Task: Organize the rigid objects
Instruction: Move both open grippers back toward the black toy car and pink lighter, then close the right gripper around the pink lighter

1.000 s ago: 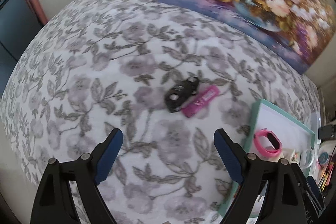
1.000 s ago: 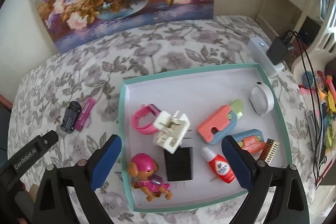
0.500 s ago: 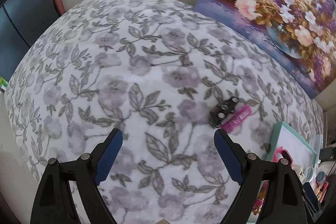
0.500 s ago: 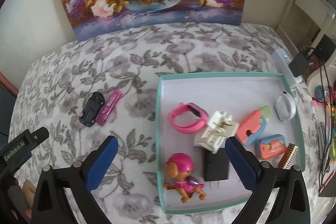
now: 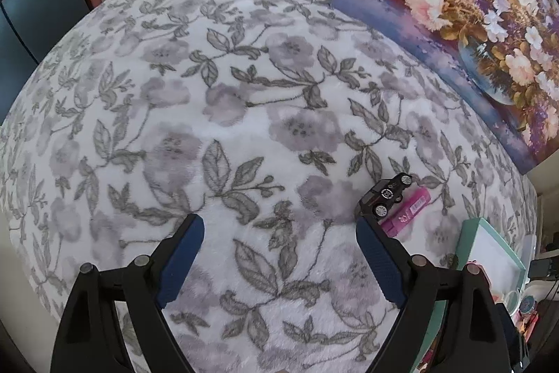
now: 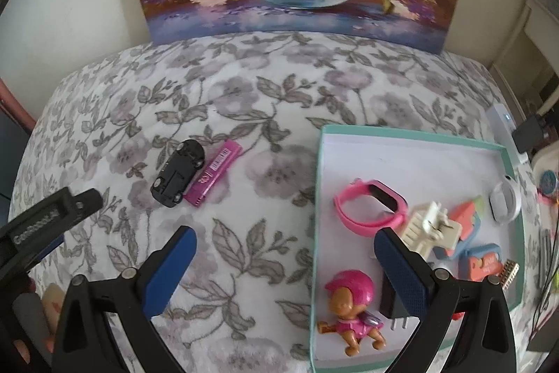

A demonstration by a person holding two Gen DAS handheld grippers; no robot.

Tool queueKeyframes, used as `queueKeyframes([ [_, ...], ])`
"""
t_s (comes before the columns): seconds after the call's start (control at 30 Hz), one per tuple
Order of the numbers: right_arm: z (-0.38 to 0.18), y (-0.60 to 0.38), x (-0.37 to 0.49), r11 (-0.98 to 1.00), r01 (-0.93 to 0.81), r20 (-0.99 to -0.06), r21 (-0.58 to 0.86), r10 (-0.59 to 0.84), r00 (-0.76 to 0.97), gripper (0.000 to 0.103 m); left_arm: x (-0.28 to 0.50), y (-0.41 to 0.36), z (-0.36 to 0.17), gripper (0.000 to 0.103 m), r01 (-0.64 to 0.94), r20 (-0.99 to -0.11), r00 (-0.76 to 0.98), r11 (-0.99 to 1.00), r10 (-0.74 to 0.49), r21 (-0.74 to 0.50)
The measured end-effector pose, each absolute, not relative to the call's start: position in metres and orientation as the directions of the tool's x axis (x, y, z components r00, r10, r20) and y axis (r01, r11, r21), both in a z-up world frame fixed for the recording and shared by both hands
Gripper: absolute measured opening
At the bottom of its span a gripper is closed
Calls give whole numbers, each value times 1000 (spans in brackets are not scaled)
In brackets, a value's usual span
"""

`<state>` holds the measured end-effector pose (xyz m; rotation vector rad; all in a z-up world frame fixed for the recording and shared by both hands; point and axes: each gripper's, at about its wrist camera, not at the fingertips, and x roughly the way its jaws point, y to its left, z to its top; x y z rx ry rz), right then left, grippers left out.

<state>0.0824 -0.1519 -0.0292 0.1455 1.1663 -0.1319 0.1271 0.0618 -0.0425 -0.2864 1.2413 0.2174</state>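
Black toy car (image 6: pixel 178 172) and pink case (image 6: pixel 213 171) seen touching on the floral blanket (image 6: pixel 265 114), left of the teal tray (image 6: pixel 316 233), left gripper (image 5: pixel 276 263) and right gripper (image 6: pixel 284 263) both held wide apart and empty, tray's small items partly hidden, perhaps a charger among them.

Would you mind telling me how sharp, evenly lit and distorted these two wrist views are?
Left wrist view: soft even daylight, sharp on the black toy car, strong fisheye bulge in the floral grey-and-white blanket, dark corners. Right wrist view: similar light, slightly soft on the pink-helmeted puppy figure in the teal-rimmed white tray; no harsh glare.
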Motion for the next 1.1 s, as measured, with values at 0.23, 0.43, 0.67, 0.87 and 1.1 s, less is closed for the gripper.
queueKeyframes([
  [0.23, -37, -143, 98, 987, 157, -920, 32, -32, 390, 103, 142, 71, -56, 89, -336, -956, 294, 937, 5, -99],
  [0.43, -47, -143, 112, 986, 161, -923, 52, -14, 385, 97, 156, 78, -60, 89, -343, -950, 313, 933, 7, -106],
  [0.67, -55, -146, 126, 979, 173, -919, 111, 35, 392, 86, 166, 76, -66, 89, -329, -947, 320, 937, -7, -118],
  [0.87, -64, -136, 135, 979, 154, -919, 131, 61, 388, 79, 170, 72, -67, 89, -321, -946, 325, 939, -11, -121],
  [1.1, -84, -122, 146, 988, 121, -929, 101, 50, 367, 78, 171, 76, -71, 89, -338, -949, 314, 933, -15, -127],
])
